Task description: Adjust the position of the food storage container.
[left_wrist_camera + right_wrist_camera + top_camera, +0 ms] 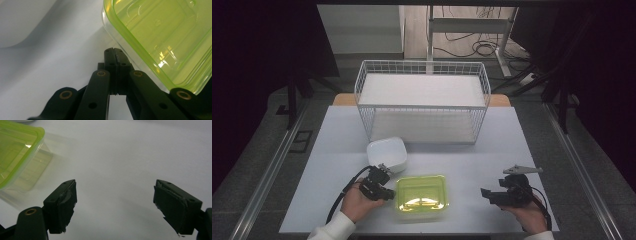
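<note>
Left hand-held gripper (115,53) jaws closed beside glossy green-lidded clear container (160,37), right hand-held gripper (115,202) open, empty

Green-lidded clear container (421,196) (flat, near table edge)

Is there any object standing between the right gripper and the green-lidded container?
Nothing visible does. Bare table lies between the right gripper, its jaws open, and the green-lidded container. The left gripper, jaws shut, sits at the container's opposite side.
</note>
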